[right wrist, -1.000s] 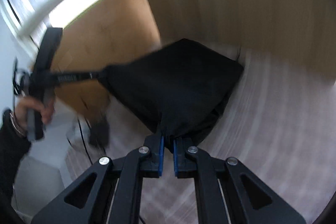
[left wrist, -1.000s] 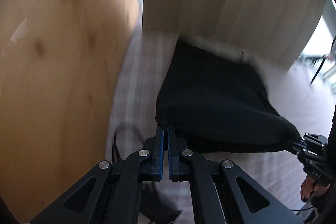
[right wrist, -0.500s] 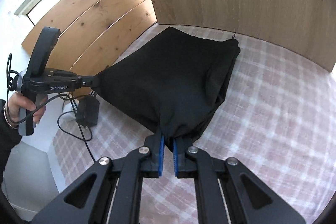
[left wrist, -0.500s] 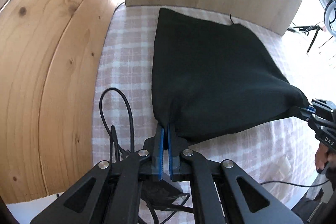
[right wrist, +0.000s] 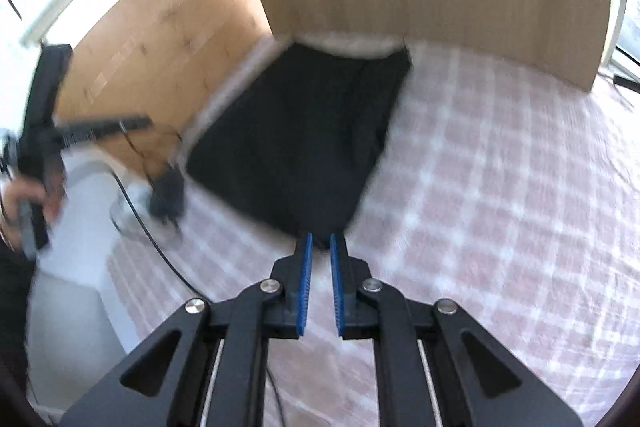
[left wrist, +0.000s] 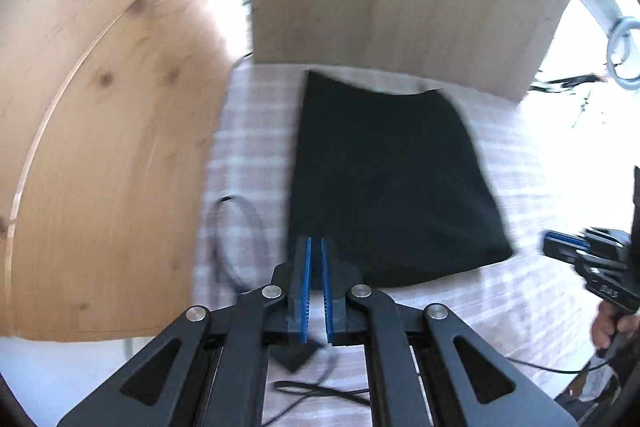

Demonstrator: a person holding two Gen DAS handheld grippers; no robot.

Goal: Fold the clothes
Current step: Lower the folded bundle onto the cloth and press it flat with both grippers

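A black garment [left wrist: 384, 179] lies folded flat as a rectangle on the pink checked bed sheet [left wrist: 532, 187], its far edge close to the wooden headboard. My left gripper [left wrist: 315, 241] hovers over its near left corner, jaws all but closed, with nothing between the blue pads. Over the near right corner of the garment [right wrist: 296, 143] hangs my right gripper [right wrist: 319, 237], with only a thin slit between its jaws and no cloth in it. Each gripper shows in the other's view, clear of the cloth: the right gripper [left wrist: 560, 249] and the left gripper [right wrist: 138, 123].
Pale wooden boards [left wrist: 400, 7] stand at the head of the bed and knotty wood panelling [left wrist: 100, 147] along its left side. A black cable loop [left wrist: 236, 239] and a dark plug block [right wrist: 168, 195] lie at the bed's left edge. A hand [right wrist: 24, 199] holds the left handle.
Both grippers have let go of the garment's near corners and lifted back from it. The garment, held stretched between them before, now lies flat on the sheet.
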